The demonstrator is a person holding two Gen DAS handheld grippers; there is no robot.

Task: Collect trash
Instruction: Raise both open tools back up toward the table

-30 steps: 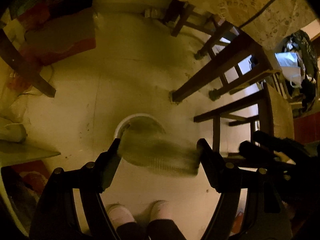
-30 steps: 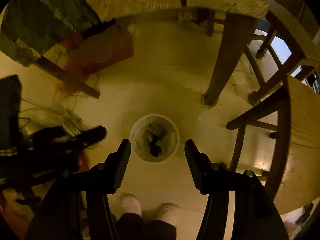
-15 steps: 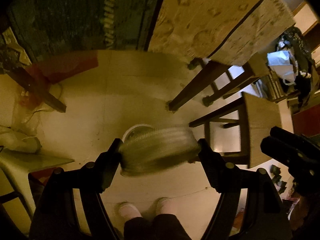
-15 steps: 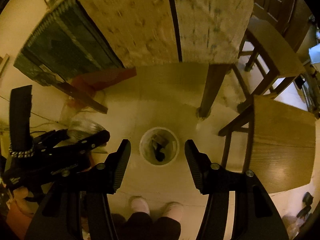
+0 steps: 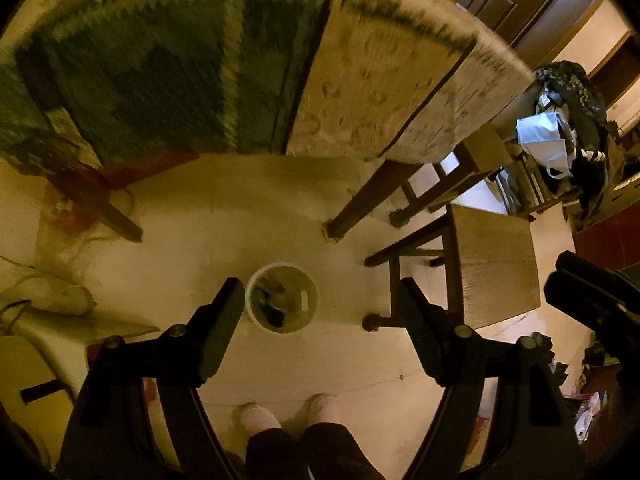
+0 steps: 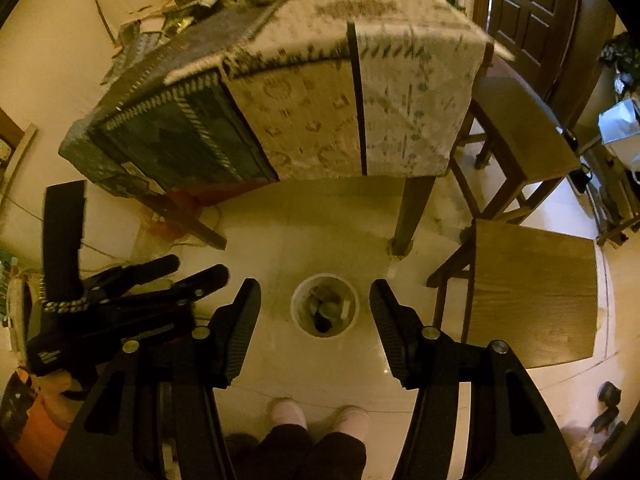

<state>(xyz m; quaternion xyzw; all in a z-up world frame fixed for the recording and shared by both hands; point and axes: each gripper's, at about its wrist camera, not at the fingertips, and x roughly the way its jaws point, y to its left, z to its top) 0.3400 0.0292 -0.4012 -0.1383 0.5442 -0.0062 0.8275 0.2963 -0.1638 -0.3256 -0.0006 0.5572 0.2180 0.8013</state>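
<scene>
- Left tool (image 5: 320, 312): ribbed black fingers spread wide, nothing between them.
- Right tool (image 6: 315, 312): likewise spread and empty.
- A round white trash bin (image 5: 282, 298) (image 6: 324, 305) stands on the pale tiled floor (image 5: 248, 224) below both tools, with dark crumpled scraps inside.
- The desk (image 6: 360, 92) wears patterned woven cloths; square wooden stools (image 6: 532, 292) stand beside it.

Cloth-draped table (image 6: 340, 112) above tiled floor (image 5: 240, 216); wooden stool (image 6: 532, 300) beside; slippered feet (image 5: 292, 414) below.
</scene>
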